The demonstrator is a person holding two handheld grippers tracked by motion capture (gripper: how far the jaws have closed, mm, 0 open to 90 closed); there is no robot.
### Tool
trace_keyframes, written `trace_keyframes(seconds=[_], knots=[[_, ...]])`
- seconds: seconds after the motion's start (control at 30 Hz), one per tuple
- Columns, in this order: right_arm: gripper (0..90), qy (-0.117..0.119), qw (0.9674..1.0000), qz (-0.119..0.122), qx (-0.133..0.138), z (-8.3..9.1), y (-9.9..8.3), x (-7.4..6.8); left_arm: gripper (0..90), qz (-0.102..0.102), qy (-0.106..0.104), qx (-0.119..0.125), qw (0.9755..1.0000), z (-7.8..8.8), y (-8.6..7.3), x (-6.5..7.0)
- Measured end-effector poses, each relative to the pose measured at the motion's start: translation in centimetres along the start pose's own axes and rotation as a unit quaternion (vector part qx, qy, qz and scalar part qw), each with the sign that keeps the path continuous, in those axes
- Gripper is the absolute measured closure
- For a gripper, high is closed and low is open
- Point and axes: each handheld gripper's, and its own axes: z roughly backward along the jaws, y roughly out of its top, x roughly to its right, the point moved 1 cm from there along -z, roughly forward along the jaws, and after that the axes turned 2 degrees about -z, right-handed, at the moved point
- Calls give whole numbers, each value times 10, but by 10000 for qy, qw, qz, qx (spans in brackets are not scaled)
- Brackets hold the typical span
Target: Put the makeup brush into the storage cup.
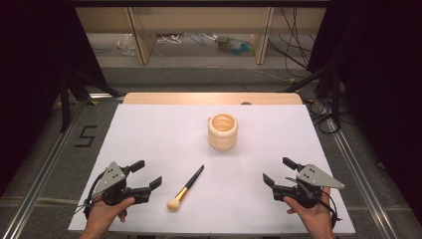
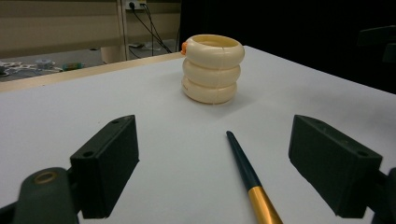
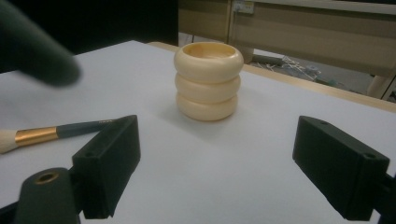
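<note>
White table (image 1: 149,129), brush (image 1: 186,188) between open jaws

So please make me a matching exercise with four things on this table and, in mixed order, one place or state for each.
Things:
1. makeup brush
2. ringed holder
3. left gripper
4. right gripper

Places or states:
a. stands upright toward the far side of the white table
b. held at the near right, jaws open and empty
c. lies flat, bristles toward the near edge
d. held at the near left, jaws open, beside the brush

Pairs: 1-c, 2-a, 3-d, 4-b
</note>
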Motion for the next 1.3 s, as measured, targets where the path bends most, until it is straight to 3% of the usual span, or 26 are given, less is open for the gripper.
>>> trace_keyframes(seconds=[0.1, 0.27, 0.87, 0.9, 1.0, 1.03, 1.1, 1.3], knots=[[162, -8, 9999, 21, 114, -2, -1, 0, 161, 19, 12, -6, 10000, 0, 0, 0], [163, -30, 10000, 68, -12, -1, -1, 0, 161, 66, 3, -26, 10000, -2, 0, 2], [169, -56, 10000, 38, -58, 0, -1, -1, 160, -70, -128, -204, 9997, -6, 0, 8], [170, -19, 10000, 44, 31, -2, -2, 0, 160, -91, -159, -218, 9996, -7, 0, 8], [170, -48, 10000, 59, -50, 0, -2, 0, 158, -118, -264, -347, 9990, -11, 1, 11], [170, -47, 10000, 49, -34, 0, -2, 0, 158, 3, -297, -415, 9987, -14, 1, 13], [170, -50, 10000, 48, -47, 1, -3, 0, 158, 30, -382, -600, 9975, -17, 1, 16], [170, -63, 9999, 23, -80, 1, -3, 0, 161, -236, -491, -1089, 9926, -28, 4, 24]])
